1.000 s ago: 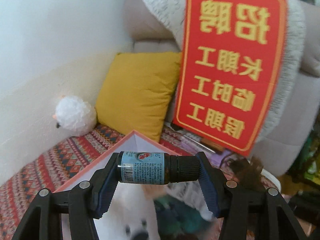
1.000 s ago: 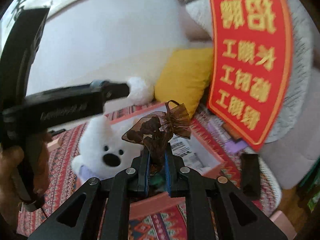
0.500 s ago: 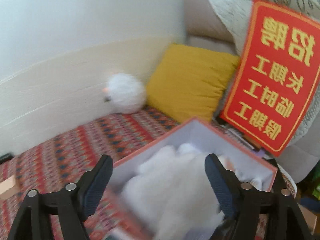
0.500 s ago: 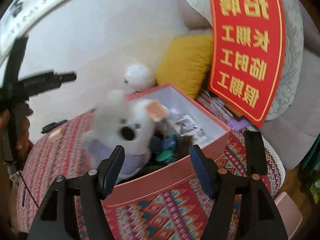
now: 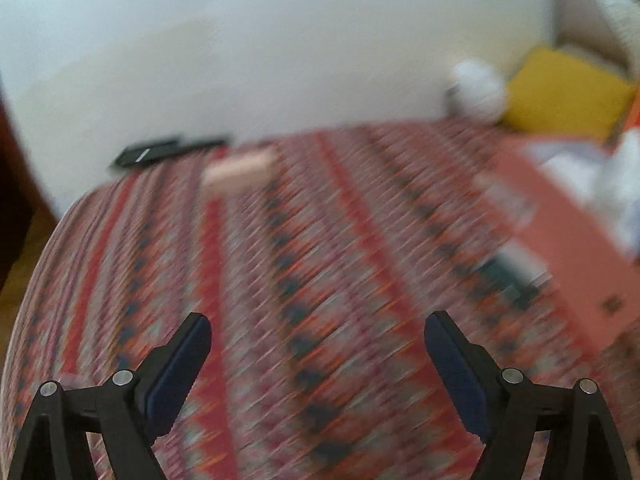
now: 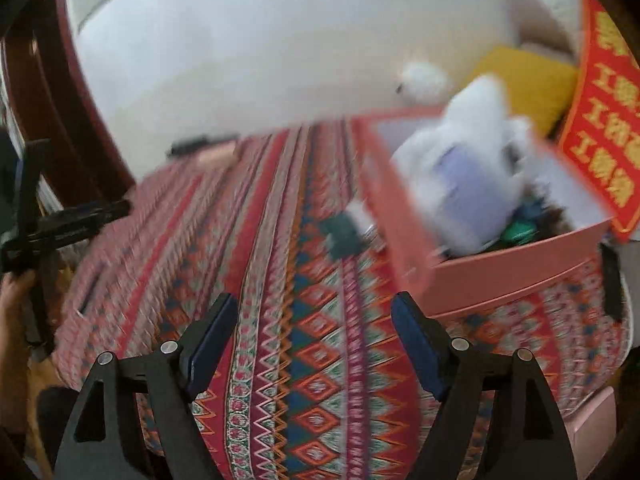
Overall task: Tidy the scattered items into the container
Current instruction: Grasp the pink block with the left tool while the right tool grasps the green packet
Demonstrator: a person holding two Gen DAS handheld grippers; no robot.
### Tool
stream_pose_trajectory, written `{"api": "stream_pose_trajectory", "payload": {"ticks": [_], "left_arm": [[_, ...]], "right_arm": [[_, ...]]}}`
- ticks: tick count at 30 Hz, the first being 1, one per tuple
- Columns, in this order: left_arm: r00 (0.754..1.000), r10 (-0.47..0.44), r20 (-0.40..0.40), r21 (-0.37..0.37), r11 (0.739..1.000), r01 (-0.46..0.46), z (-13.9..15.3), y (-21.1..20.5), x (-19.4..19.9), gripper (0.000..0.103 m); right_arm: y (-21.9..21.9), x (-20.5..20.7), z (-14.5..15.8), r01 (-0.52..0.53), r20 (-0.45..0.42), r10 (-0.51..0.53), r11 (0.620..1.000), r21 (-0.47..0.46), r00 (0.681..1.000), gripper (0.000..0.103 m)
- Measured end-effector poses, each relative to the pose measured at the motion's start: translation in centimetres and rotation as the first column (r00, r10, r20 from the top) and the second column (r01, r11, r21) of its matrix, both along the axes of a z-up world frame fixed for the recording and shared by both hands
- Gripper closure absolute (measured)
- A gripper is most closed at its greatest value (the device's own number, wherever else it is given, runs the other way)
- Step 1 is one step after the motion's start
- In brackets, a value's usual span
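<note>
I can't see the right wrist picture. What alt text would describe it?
An open, empty two-finger tool hangs over a red patterned woven cloth, beside a pink cardboard box at right holding a fluffy white plush toy in a lilac top. A small dark green item, too blurred to identify, lies on the cloth left of the box.

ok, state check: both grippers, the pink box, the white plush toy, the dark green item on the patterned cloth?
left gripper: open, empty
right gripper: open, empty
pink cardboard box: open, no lid on
white plush toy: in the box, sticking up above the rim
dark green item: outside the box, on the cloth
</note>
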State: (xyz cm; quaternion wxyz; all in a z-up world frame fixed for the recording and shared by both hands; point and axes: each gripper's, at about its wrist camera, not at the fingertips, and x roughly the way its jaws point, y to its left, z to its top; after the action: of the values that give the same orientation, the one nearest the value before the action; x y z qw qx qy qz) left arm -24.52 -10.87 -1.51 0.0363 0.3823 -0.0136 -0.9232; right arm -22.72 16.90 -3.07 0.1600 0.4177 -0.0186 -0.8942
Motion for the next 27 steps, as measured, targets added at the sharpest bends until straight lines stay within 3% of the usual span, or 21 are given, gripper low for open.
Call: {"api": "stream_pose_trajectory", "payload": {"ticks": [4,9,12,14,18,21,24,27], "left_arm": [[0.996,0.067,0.054,0.003,0.998,-0.067,-4.3,-3.8,-0.1,0.013],[0.995,0.068,0.073,-0.003,0.998,-0.068,-7.4,-6.2,-3.0,0.013],[0.996,0.048,0.073,-0.064,0.997,-0.044,-8.2,-6.6,-6.7,0.013],[0.997,0.022,0.067,-0.151,0.988,-0.011,-8.5,-6.4,-10.0,0.013],[0.997,-0.026,0.071,-0.377,0.925,0.05,-9.5,-5.9,-18.2,0.013],[0.993,-0.069,0.096,-0.487,0.867,0.107,-10.6,-5.6,-24.6,0.013],[0.983,-0.114,0.147,-0.571,0.802,0.178,-12.0,-5.1,-30.0,0.013],[0.96,-0.124,0.252,-0.636,0.726,0.261,-14.3,-4.6,-35.5,0.012]], "right_arm": [[-3.0,-4.0,-5.0,-0.018,0.099,0.014,0.999,0.045,0.995,0.021],[-3.8,-10.0,-9.2,0.009,0.159,-0.024,0.995,0.098,0.987,0.023],[-3.4,-13.0,-11.0,0.03,0.179,-0.054,0.99,0.134,0.982,0.023],[-3.3,-15.1,-12.3,0.034,0.195,-0.064,0.987,0.154,0.979,0.025],[-3.7,-18.3,-14.1,-0.009,0.167,-0.023,0.983,0.184,0.986,0.025],[-4.4,-19.7,-14.3,-0.044,0.125,0.018,0.978,0.205,0.992,0.024],[-4.5,-20.5,-14.1,-0.099,0.138,0.072,0.974,0.203,0.988,0.026],[-4.2,-20.8,-13.7,-0.134,0.156,0.105,0.973,0.19,0.982,0.046]]}}
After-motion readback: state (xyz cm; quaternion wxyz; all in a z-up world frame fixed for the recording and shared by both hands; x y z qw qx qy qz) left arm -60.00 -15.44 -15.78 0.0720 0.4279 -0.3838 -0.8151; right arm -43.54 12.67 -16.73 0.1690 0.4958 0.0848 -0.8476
